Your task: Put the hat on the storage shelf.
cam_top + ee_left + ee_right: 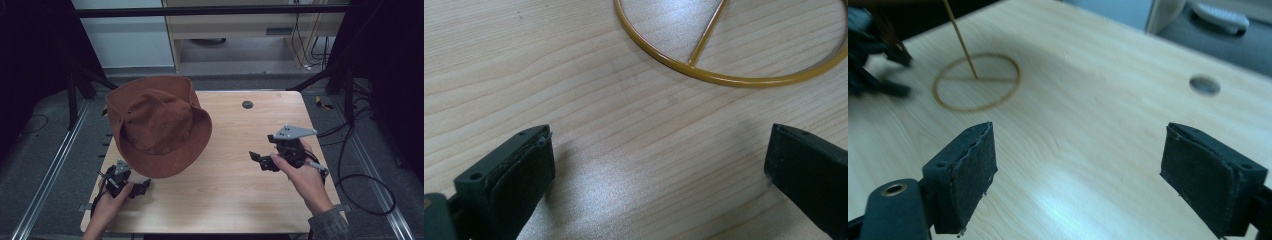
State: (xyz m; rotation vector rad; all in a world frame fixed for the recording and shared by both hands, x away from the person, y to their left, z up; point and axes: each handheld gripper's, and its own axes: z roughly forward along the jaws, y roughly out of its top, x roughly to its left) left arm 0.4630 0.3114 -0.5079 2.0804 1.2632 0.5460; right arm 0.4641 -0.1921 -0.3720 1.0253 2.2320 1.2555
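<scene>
High view: a pale wood-grain table [235, 190] carries a floppy brown suede hat [157, 131] perched on a thin yellow wire stand with a ring base [734, 80], just ahead of the left gripper [142, 186], well left of the right gripper [257, 160]. Both grippers' padded black jaws gape wide, holding nothing.

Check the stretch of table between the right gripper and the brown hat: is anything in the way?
Nothing visible: bare wooden table lies between the open right gripper and the brown hat, which sits on a gold wire stand.
</scene>
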